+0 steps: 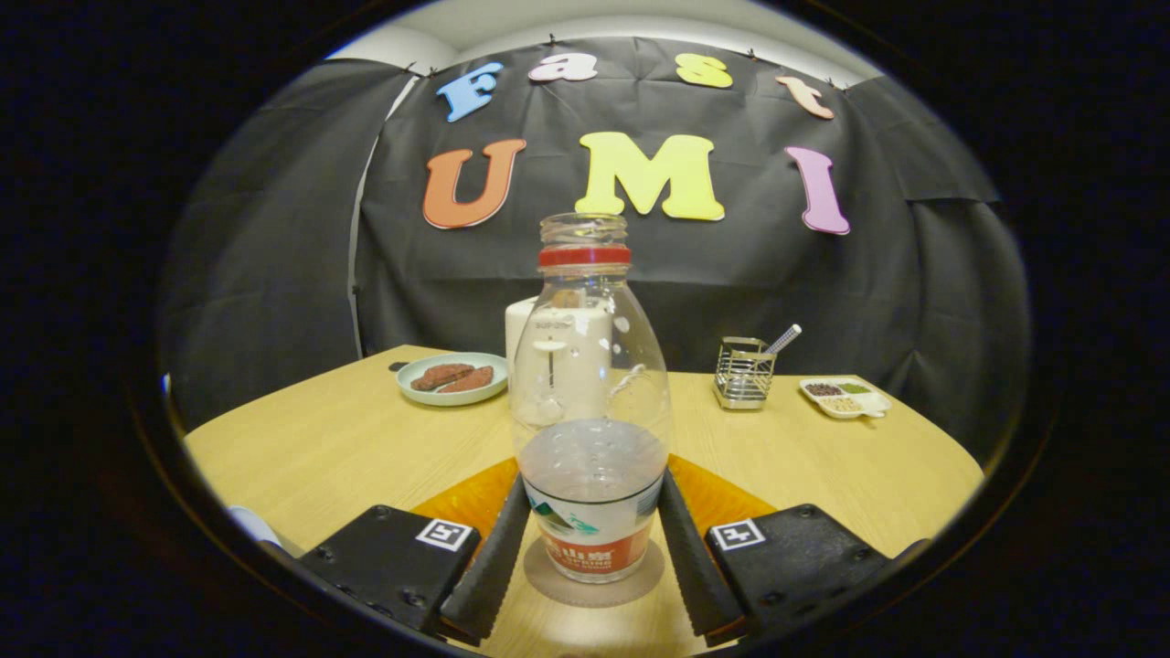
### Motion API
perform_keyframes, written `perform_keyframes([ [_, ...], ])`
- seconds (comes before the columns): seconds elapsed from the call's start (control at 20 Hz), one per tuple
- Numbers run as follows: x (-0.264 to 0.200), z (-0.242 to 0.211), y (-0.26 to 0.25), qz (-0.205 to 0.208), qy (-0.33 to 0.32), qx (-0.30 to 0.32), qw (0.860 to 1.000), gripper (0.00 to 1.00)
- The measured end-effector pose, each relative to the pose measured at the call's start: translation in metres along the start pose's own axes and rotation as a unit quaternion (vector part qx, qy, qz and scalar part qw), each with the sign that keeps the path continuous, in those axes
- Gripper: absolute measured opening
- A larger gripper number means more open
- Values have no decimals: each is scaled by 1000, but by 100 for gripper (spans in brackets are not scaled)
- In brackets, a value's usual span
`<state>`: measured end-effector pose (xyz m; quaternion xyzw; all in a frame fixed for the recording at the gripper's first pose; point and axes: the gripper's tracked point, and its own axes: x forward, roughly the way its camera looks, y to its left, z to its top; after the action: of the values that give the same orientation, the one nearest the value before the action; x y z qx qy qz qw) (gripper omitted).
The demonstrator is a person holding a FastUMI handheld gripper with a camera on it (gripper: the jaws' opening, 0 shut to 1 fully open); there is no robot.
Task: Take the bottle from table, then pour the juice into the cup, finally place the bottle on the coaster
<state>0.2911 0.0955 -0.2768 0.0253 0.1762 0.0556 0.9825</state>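
A clear plastic bottle with a red neck ring and no cap stands upright on a round grey coaster. Pale liquid fills roughly its lower third, above a white and red label. My gripper has one finger on each side of the bottle's lower body, and both fingers touch its sides. A white cup-like container stands just behind the bottle, mostly seen through it. An orange mat lies under the fingers, beyond the coaster.
On the wooden table, a pale green plate with brown food sits at the back left. A wire holder with a utensil and a small white divided dish stand at the back right.
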Motion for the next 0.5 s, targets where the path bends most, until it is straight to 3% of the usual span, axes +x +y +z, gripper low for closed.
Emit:
perform_keyframes([
  [0.2,1,-3,-2,-4,3,0,1000,83],
  [0.5,-2,0,-2,-7,1,7,1000,96],
])
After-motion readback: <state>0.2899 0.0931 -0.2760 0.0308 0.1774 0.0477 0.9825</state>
